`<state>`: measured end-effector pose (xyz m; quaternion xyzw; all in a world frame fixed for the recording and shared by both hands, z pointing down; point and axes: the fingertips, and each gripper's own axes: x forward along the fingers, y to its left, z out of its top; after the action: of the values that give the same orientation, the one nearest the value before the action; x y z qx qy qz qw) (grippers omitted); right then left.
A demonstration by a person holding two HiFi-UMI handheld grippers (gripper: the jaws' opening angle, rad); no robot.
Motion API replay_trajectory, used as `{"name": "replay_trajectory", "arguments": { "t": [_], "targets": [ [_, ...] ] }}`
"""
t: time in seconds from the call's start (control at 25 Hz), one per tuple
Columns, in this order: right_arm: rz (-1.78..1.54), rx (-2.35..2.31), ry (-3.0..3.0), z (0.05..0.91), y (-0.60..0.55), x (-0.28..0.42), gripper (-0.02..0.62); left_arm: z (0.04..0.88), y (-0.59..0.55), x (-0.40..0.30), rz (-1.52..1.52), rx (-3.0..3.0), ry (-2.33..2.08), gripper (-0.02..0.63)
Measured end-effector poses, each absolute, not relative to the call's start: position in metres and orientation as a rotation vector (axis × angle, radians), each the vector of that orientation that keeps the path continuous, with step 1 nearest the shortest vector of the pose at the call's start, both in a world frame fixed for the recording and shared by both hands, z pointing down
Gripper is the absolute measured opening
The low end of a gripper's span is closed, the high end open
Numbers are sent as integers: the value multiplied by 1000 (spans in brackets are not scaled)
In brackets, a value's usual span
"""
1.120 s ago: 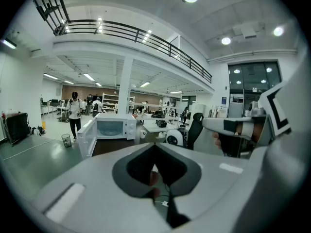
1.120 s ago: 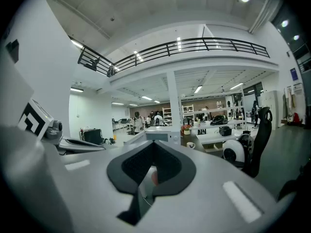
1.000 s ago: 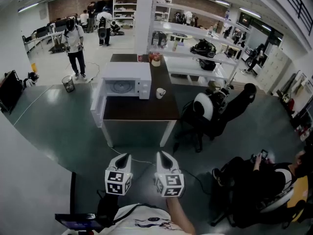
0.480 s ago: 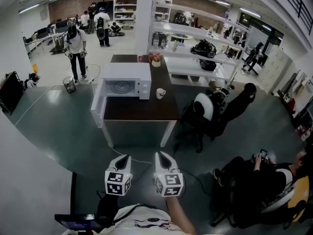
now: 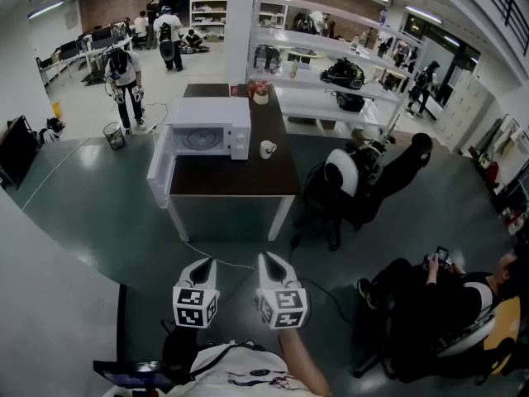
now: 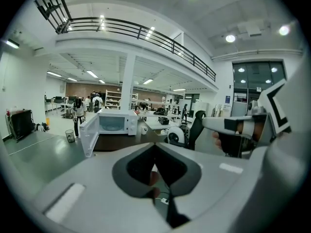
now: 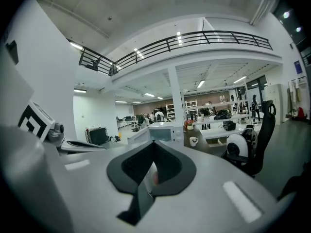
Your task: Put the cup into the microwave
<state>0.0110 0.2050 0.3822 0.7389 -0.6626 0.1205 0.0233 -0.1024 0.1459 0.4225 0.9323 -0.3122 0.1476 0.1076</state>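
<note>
One cup [image 5: 267, 149], too small for detail, beside microwave [image 5: 207, 128].

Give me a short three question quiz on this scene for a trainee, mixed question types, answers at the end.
1. True or false: the door of the microwave is shut.
2. Where is the cup? A) inside the microwave B) on the table, right of the microwave C) on the floor
3. Fill in: the left gripper and right gripper both have their jaws ___, with nothing between them.
Key: 1 false, the door stands open. 2 B. 3 shut.
</note>
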Motion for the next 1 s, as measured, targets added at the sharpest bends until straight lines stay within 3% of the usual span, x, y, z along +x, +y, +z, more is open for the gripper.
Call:
{"name": "replay_trajectory", "arguments": {
  "t": [1.0],
  "targets": [
    [444, 2238, -2092, 396, 185, 34, 1, 441, 128, -81, 499, 2663, -975, 0]
  ]
}}
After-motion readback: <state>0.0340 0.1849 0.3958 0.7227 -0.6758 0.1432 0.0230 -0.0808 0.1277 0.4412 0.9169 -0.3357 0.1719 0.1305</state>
